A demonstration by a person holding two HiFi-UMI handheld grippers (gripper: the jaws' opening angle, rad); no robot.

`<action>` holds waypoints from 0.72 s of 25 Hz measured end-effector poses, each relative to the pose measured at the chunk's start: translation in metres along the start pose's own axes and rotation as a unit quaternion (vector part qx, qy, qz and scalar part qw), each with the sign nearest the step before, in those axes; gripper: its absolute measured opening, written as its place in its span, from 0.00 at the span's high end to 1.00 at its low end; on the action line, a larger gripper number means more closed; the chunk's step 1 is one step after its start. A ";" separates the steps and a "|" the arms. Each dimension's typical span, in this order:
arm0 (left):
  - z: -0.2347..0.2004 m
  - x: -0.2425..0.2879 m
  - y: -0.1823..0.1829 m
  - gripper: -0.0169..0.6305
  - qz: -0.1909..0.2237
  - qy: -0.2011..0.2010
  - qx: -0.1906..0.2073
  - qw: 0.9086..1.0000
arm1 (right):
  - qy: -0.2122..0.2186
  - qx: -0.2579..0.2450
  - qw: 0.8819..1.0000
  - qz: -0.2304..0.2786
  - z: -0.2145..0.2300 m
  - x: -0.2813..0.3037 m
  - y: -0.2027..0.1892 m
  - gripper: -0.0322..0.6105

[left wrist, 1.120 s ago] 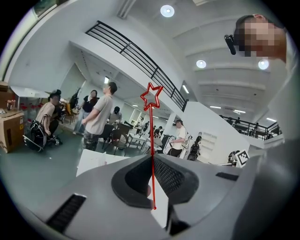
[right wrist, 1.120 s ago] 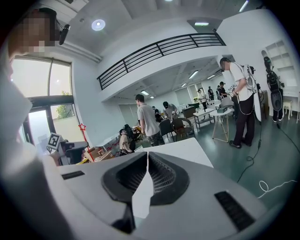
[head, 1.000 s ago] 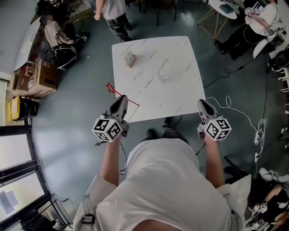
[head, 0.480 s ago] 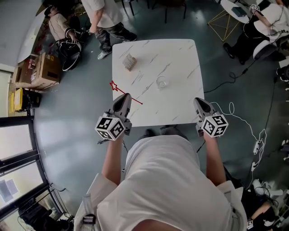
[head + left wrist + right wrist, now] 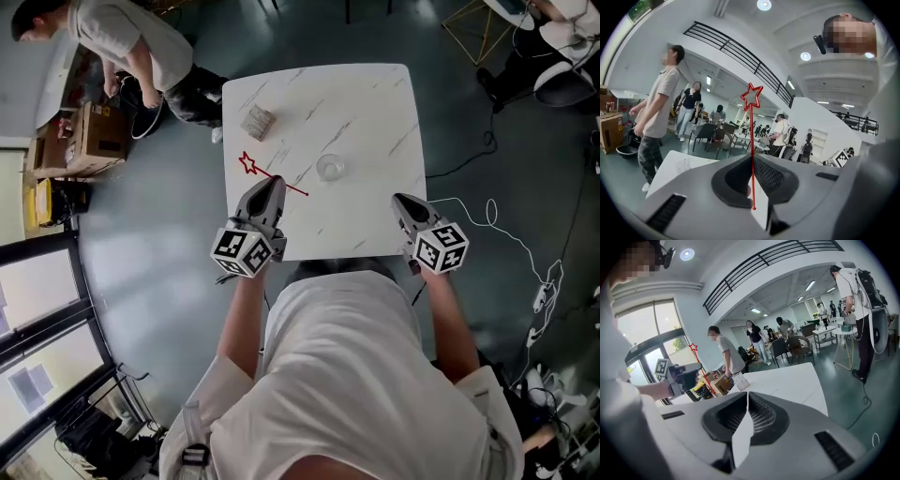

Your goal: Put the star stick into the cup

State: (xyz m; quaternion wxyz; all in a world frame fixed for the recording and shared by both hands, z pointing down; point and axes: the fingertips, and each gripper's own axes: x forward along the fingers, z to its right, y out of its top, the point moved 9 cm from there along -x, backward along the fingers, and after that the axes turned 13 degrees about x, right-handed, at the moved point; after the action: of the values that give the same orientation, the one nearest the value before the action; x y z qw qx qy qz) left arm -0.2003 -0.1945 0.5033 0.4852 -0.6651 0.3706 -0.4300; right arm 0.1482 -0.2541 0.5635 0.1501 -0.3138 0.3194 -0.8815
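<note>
The red star stick [image 5: 277, 178] is pinched in my left gripper [image 5: 273, 187], which is shut on its thin shaft; the star end hangs over the table's left part. In the left gripper view the stick [image 5: 751, 140] rises straight up from the closed left gripper [image 5: 751, 158] to its star. The clear cup [image 5: 330, 168] stands upright mid-table, a short way right of the stick's lower end. My right gripper [image 5: 402, 201] hovers at the table's near right edge, shut and empty. The right gripper view shows the right gripper [image 5: 747, 395] with jaws pressed together, and the star [image 5: 693, 347] off to the left.
A small tan block [image 5: 258, 122] sits on the white marble table [image 5: 375, 103] at its far left. A person bends over a cardboard box [image 5: 94, 141] beyond the table's left corner. Cables [image 5: 487, 217] trail on the floor at the right.
My left gripper has carried the star stick rightward from beside the table's left edge to over the tabletop, nearer the cup. The person at the back has moved left.
</note>
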 end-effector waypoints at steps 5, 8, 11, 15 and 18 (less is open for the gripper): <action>0.004 0.041 -0.017 0.94 -0.019 -0.002 0.010 1.000 | 0.008 0.008 1.000 -0.018 0.014 0.011 0.002 0.91; 0.004 0.062 -0.031 0.94 -0.034 -0.003 0.012 0.999 | 0.008 0.011 1.000 -0.022 0.022 0.015 0.005 0.91; 0.003 0.081 -0.043 0.94 -0.044 -0.003 0.011 0.999 | 0.006 0.018 1.000 -0.025 0.032 0.018 0.007 0.91; -0.003 0.104 -0.061 0.94 -0.055 0.005 -0.001 0.998 | 0.004 0.023 0.999 -0.032 0.041 0.020 0.004 0.91; -0.009 0.119 -0.080 0.94 -0.073 0.010 -0.021 0.997 | 0.004 0.030 0.999 -0.035 0.044 0.021 -0.001 0.91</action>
State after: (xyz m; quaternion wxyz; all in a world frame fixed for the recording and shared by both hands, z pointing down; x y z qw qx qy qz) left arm -0.1602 -0.2852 0.6069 0.4349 -0.6962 0.3350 -0.4626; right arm 0.1607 -0.2833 0.6001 0.1268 -0.3168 0.2824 -0.8966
